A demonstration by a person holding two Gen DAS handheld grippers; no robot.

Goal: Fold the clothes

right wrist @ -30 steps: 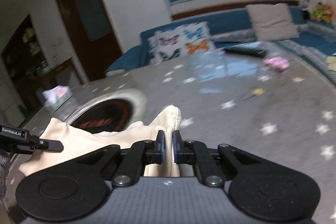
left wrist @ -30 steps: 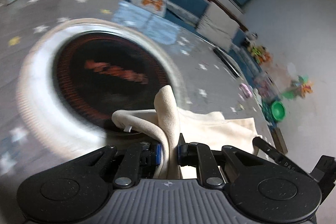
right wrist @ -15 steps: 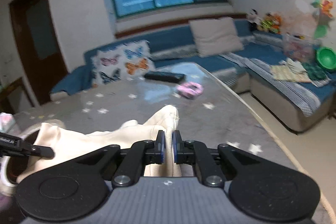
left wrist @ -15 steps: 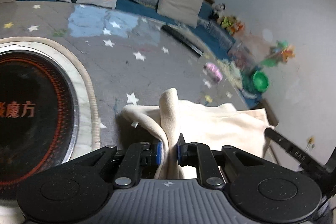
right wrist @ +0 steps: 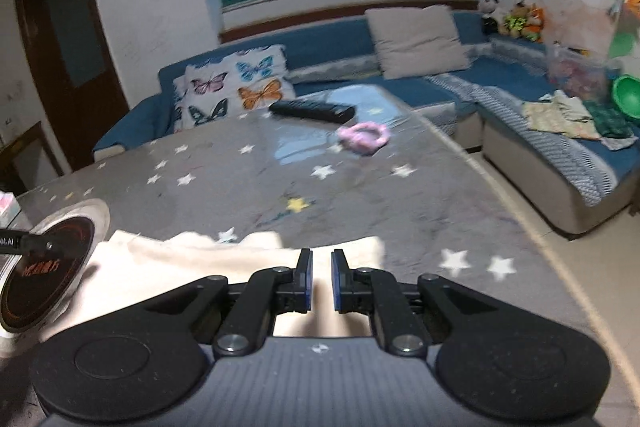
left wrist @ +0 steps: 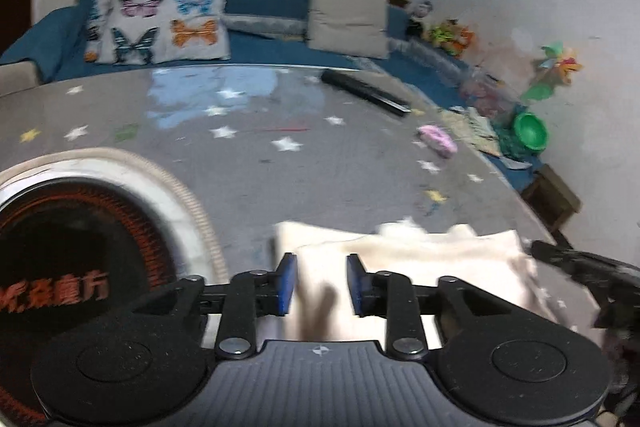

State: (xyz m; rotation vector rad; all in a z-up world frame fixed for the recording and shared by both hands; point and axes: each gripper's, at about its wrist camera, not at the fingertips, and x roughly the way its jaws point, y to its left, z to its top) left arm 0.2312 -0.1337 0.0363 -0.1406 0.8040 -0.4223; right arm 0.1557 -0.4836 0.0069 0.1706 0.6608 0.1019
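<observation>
Above the cream garment (left wrist: 420, 259), left hand-held gripper (left wrist: 319, 281) and right hand-held gripper (right wrist: 321, 277), both level, parted, empty.

My left claw (left wrist: 318, 283) is parted wide, blue pads (left wrist: 286, 283) clamping nothing. My right claw (right wrist: 321, 279) shows a narrower gap — also holding nothing. Both point forward, held low and level.

Cream garment (left wrist: 420, 267), folded, lying flat on grey starred tabletop (left wrist: 320, 171)
</observation>
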